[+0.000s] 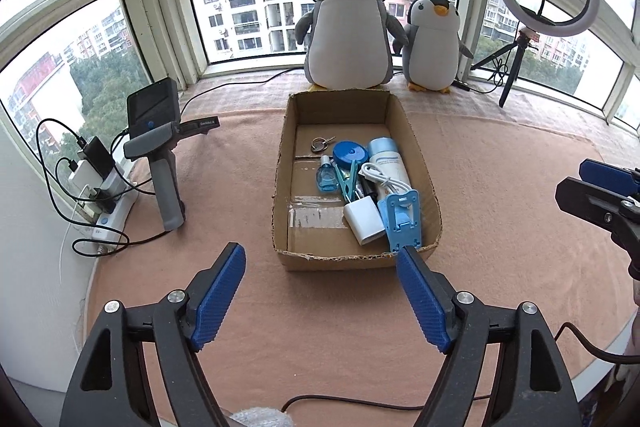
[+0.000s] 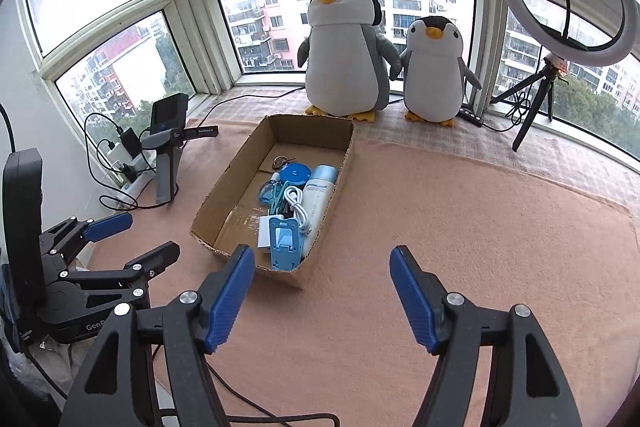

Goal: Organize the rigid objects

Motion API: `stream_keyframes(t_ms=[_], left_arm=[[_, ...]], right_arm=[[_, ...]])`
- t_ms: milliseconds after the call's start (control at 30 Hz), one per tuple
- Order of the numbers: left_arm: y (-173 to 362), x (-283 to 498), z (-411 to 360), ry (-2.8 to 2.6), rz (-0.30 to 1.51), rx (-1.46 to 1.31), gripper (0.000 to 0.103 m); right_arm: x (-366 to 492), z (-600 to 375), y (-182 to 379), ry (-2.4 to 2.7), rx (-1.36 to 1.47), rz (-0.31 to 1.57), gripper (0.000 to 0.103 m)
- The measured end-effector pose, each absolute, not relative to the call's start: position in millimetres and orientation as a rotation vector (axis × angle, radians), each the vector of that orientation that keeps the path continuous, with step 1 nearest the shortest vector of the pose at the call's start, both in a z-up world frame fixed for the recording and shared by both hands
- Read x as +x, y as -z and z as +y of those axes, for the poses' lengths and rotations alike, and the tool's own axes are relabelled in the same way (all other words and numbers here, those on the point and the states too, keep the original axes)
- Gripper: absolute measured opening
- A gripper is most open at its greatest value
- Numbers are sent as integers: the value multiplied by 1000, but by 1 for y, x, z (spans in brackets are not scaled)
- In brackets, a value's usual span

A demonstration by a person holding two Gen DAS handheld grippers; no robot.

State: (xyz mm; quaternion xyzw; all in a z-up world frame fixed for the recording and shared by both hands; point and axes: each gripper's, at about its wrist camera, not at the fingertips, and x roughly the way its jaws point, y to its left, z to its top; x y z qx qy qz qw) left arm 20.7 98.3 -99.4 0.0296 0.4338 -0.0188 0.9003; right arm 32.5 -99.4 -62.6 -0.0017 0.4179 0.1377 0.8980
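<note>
Both my left gripper (image 1: 320, 259) and right gripper (image 2: 322, 261) gape wide, holding nothing, while the hard, light little things sit in the cardboard box (image 1: 420, 163) just ahead; I'd pinch their flat sides.

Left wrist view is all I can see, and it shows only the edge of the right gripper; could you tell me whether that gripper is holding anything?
Observer: No. In the right wrist view the right gripper stands open, with only the pink blanket between its fingers.
Operator: Thank you. Is it over the cardboard box?
Observer: No. The cardboard box lies ahead of it, toward the left of that view.
Operator: And where does my left gripper appear from there?
Observer: The left gripper shows at the far left, open, beside the box's near end rather than over it.
</note>
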Motion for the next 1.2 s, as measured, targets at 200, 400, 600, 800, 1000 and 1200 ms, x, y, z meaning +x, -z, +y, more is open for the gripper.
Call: stream_keyframes(t_ms=[200, 400, 600, 800, 1000, 1200], left_arm=[[78, 11, 86, 35, 845, 67, 86], [67, 8, 78, 39, 820, 52, 88], [61, 9, 75, 42, 803, 59, 88], [62, 10, 73, 55, 806, 65, 88], [62, 12, 72, 62, 807, 64, 88], [62, 13, 70, 70, 804, 67, 88]], right_arm=[[19, -113, 50, -256, 26, 809, 70], [11, -126, 43, -215, 57, 771, 71], [10, -132, 44, -189, 70, 760, 72], [10, -133, 46, -180, 73, 765, 72], [10, -134, 47, -172, 75, 767, 72], [12, -135, 48, -171, 77, 770, 72]])
